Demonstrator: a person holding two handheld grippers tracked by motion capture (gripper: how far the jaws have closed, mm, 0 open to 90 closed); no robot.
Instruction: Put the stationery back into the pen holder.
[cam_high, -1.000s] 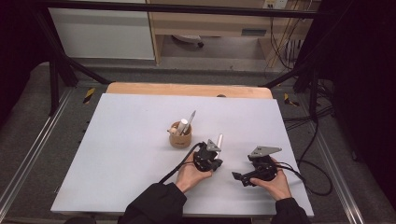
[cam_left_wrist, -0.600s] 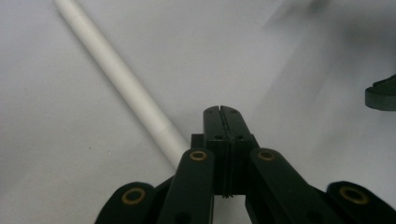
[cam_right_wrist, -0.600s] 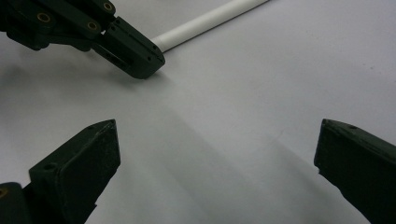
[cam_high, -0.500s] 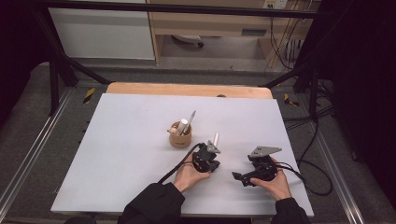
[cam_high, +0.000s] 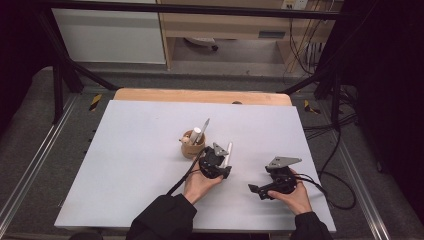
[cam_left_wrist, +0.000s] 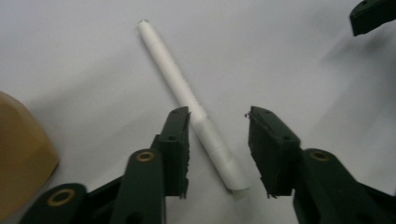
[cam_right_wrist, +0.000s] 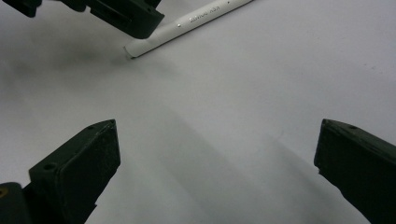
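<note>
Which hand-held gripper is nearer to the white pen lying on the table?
Left. The left hand-held gripper has its open jaws on either side of the white pen; the right hand-held gripper rests apart, to the pen's right.

We'd call the white pen (cam_left_wrist: 196, 112) smooth plastic with a slight sheen; there's fine ribbing along part of its barrel and tiny printed lettering on it in the right gripper view. The left gripper (cam_left_wrist: 217, 149) has matt black plastic-looking jaws with brass-coloured rivets near their base, and the right gripper (cam_right_wrist: 215, 154) has the same dull black finish. The tabletop (cam_high: 140, 150) looks like a matt, pale grey sheet, smooth, over a light wood board at the far edge. The cup (cam_high: 191, 145) looks like tan, unglossy wood.
</note>
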